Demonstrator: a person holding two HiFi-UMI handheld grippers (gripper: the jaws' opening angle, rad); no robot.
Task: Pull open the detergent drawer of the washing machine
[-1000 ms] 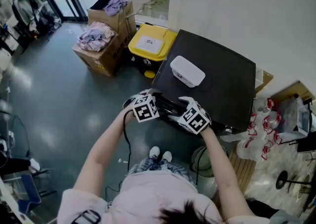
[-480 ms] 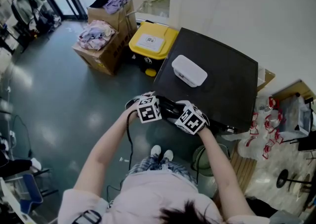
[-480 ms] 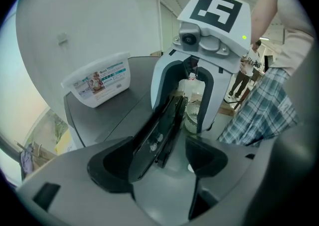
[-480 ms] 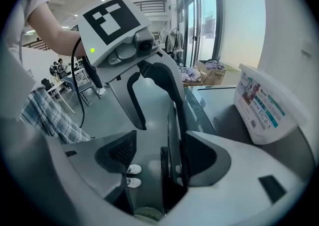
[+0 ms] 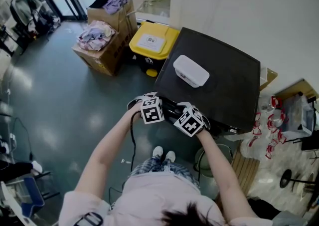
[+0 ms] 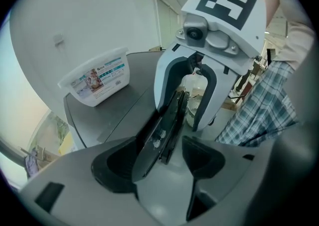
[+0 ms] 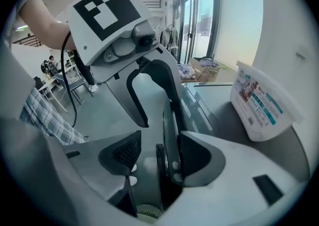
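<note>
The left gripper [image 6: 158,162] and right gripper [image 7: 155,156] face each other at the near front edge of the washing machine [image 5: 224,80]. Their jaws are closing, with a gap left, around the dark front of the detergent drawer [image 7: 168,135]. Its long axis runs along that edge between them. Beyond, a white tub [image 5: 190,71] sits on the lid; farther off, a yellow bin [image 5: 149,44].

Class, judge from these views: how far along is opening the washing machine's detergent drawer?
Done: the left gripper and right gripper each straddle a dark panel at the washing machine's front top edge, seemingly the drawer front. In hand: both jaws are closing, with a gap showing beside one pad of each. Left: gripping firmly and pulling; no drawer shows pulled out yet.
</note>
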